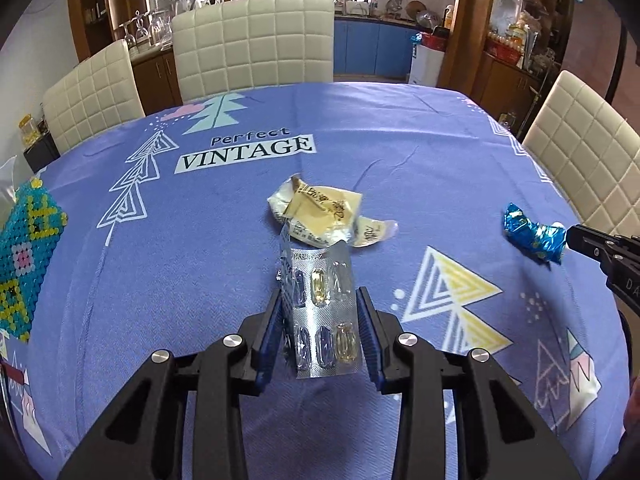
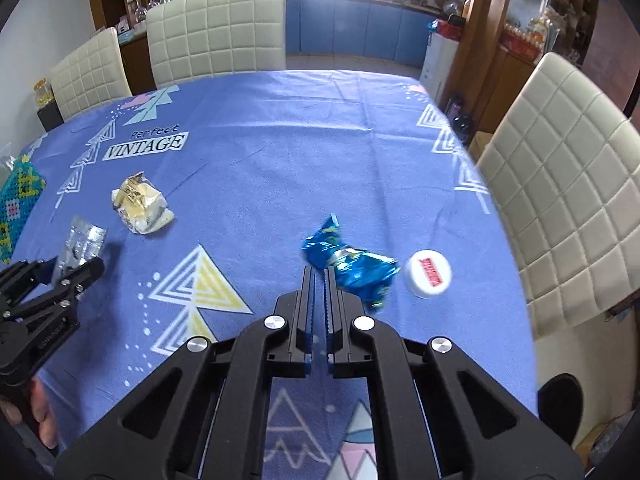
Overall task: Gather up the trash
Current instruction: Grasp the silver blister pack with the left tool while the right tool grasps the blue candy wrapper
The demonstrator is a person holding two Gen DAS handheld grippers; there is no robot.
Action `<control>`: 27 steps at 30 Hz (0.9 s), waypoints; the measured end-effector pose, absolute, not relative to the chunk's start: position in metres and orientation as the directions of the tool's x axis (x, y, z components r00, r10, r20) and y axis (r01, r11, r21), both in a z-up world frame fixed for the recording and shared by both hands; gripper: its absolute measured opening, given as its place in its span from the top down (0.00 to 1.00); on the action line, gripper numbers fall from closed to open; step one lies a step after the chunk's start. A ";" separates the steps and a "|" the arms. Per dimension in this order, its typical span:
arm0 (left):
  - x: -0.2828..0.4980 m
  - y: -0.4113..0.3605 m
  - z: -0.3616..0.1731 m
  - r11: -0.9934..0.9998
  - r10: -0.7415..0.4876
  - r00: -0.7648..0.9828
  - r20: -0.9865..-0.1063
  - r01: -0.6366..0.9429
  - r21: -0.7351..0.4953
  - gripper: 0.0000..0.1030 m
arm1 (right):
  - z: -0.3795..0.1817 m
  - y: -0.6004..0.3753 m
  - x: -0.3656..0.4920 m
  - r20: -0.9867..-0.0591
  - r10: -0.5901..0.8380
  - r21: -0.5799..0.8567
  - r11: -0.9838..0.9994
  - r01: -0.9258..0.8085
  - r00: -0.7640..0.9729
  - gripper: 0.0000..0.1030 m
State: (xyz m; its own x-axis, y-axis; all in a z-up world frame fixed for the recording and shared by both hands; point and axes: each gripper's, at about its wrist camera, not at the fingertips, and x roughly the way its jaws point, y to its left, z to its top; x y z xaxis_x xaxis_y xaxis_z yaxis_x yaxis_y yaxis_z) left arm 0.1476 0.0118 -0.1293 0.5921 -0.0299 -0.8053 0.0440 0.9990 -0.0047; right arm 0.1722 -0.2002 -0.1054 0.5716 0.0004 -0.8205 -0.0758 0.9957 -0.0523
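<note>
Jaws of the left gripper (image 1: pixel 320 320) pinch a blister pack (image 1: pixel 322 312); the right gripper (image 2: pixel 319 280) pinches a blue wrapper (image 2: pixel 352 266). Yellow wrapper (image 2: pixel 140 206) at left and white cap (image 2: pixel 428 274) at right remain on the bench (image 2: pixel 300 140).

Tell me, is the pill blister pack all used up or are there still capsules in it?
Not empty. The blister pack, clamped in the left gripper, holds yellowish capsules in at least two pockets; the other pockets look clear and empty.
</note>
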 end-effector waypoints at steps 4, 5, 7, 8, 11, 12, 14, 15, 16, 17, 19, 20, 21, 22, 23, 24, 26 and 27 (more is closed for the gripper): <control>0.143 0.009 -0.124 0.999 -0.028 0.604 -0.796 0.046 -0.001 0.66 | -0.103 -0.207 0.174 -0.817 -0.038 -0.094 0.993 -0.069 0.575 0.92; 0.143 0.009 -0.123 0.999 -0.027 0.606 -0.795 0.044 -0.001 0.66 | -0.102 -0.207 0.175 -0.816 -0.037 -0.100 0.992 -0.077 0.577 0.92; 0.145 0.010 -0.122 0.999 -0.024 0.610 -0.792 0.039 -0.001 0.66 | -0.102 -0.204 0.178 -0.808 -0.056 -0.129 0.988 -0.083 0.586 0.92; 0.147 0.010 -0.122 0.999 -0.024 0.611 -0.792 0.038 -0.001 0.66 | -0.105 -0.202 0.181 -0.813 -0.054 -0.131 0.987 -0.091 0.580 0.92; 0.153 0.008 -0.122 0.999 -0.022 0.617 -0.787 0.041 0.003 0.66 | -0.116 -0.200 0.189 -0.830 -0.049 -0.121 0.988 -0.094 0.556 0.92; 0.155 0.008 -0.123 0.999 -0.021 0.617 -0.786 0.042 0.006 0.66 | -0.119 -0.200 0.191 -0.833 -0.054 -0.124 0.988 -0.091 0.551 0.92; 0.160 0.007 -0.125 0.999 -0.023 0.617 -0.787 0.045 0.007 0.66 | -0.126 -0.199 0.195 -0.837 -0.070 -0.140 0.986 -0.089 0.542 0.92; 0.162 0.006 -0.127 0.999 -0.022 0.615 -0.788 0.047 0.008 0.66 | -0.129 -0.199 0.197 -0.837 -0.075 -0.146 0.985 -0.089 0.542 0.90; 0.163 0.006 -0.128 0.999 -0.022 0.614 -0.789 0.048 0.009 0.66 | -0.131 -0.200 0.198 -0.835 -0.080 -0.151 0.985 -0.088 0.544 0.82; 0.164 0.005 -0.129 0.999 -0.022 0.613 -0.790 0.049 0.010 0.66 | -0.132 -0.200 0.199 -0.832 -0.084 -0.156 0.984 -0.086 0.548 0.71; 0.167 0.005 -0.132 0.998 -0.022 0.609 -0.793 0.054 0.013 0.66 | -0.129 -0.202 0.198 -0.805 -0.100 -0.170 0.983 -0.065 0.585 0.08; 0.168 0.004 -0.133 0.998 -0.023 0.606 -0.795 0.056 0.014 0.66 | -0.124 -0.204 0.195 -0.771 -0.109 -0.178 0.983 -0.048 0.627 0.06; 0.169 0.004 -0.135 0.998 -0.023 0.605 -0.796 0.058 0.015 0.66 | -0.122 -0.204 0.196 -0.764 -0.114 -0.187 0.981 -0.048 0.635 0.06; 0.170 0.003 -0.137 0.998 -0.022 0.603 -0.798 0.058 0.017 0.66 | -0.124 -0.203 0.199 -0.772 -0.114 -0.191 0.980 -0.058 0.625 0.07; 0.171 0.003 -0.138 0.998 -0.023 0.600 -0.800 0.060 0.016 0.66 | -0.127 -0.203 0.202 -0.781 -0.111 -0.189 0.980 -0.064 0.615 0.08; 0.172 0.002 -0.139 0.998 -0.023 0.597 -0.802 0.059 0.015 0.66 | -0.131 -0.204 0.205 -0.791 -0.106 -0.183 0.981 -0.068 0.603 0.12; 0.173 0.002 -0.141 0.998 -0.023 0.594 -0.804 0.058 0.015 0.66 | -0.141 -0.203 0.210 -0.814 -0.096 -0.174 0.981 -0.082 0.573 0.22; 0.174 0.001 -0.142 0.998 -0.022 0.594 -0.804 0.059 0.016 0.66 | -0.144 -0.201 0.211 -0.820 -0.097 -0.179 0.980 -0.091 0.564 0.27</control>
State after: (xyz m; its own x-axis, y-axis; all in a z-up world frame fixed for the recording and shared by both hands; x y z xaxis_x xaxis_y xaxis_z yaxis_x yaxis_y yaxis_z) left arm 0.1737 0.0013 -0.1418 0.5937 -0.0220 -0.8044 0.0585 0.9982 0.0159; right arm 0.2109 -0.2014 -0.1442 0.5641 -0.0974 -0.8200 -0.0906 0.9797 -0.1787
